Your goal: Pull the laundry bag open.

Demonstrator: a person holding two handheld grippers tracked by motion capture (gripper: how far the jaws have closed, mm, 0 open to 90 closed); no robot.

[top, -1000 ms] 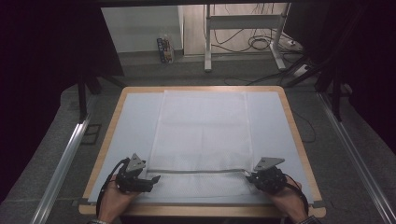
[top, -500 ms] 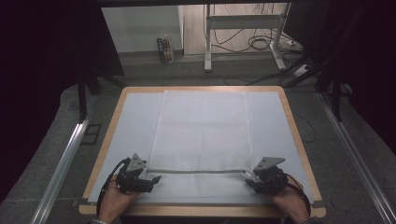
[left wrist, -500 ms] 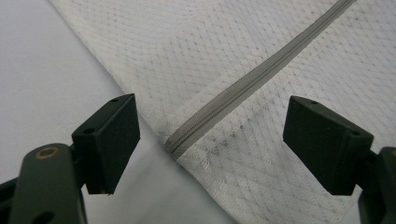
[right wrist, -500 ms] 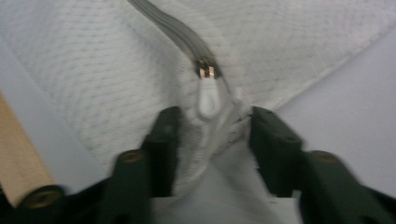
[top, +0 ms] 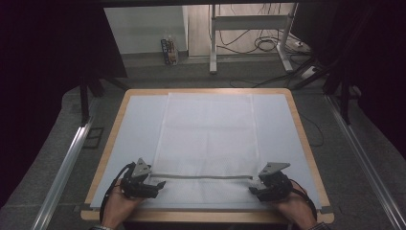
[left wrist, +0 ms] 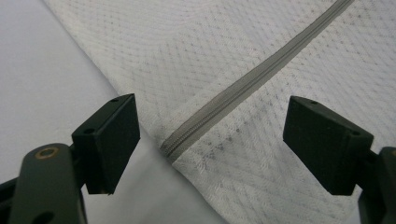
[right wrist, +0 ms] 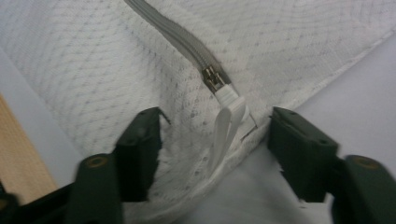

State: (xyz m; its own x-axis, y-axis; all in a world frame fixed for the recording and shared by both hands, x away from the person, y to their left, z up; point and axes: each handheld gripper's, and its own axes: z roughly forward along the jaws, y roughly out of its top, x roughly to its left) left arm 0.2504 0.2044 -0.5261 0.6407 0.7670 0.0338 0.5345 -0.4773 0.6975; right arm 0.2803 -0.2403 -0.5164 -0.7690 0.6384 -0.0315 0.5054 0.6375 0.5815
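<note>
- Barely anything has shifted since a second ago: both hands stay at the near edge.
- Left gripper (left wrist: pixel 212 149) gapes, straddling the zip (left wrist: pixel 243 86) end.
- Right gripper (right wrist: pixel 217 149) gapes around the pull tab (right wrist: pixel 229 116).
- Bag (top: pixel 208 139) lies flat mid-table (top: pixel 110 143); grasping probably comes next.

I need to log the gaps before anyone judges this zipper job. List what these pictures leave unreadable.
- Whether the mesh bag holds anything: high view, weave too fine and dim.
- Whether the right gripper touches the white pull tab: right gripper view, blurred, fabric bunched around the left jaw.
- The zipper's far end: left gripper view, cut off by the top edge.
- The person's forearms: high view, cut off by the bottom edge.
</note>
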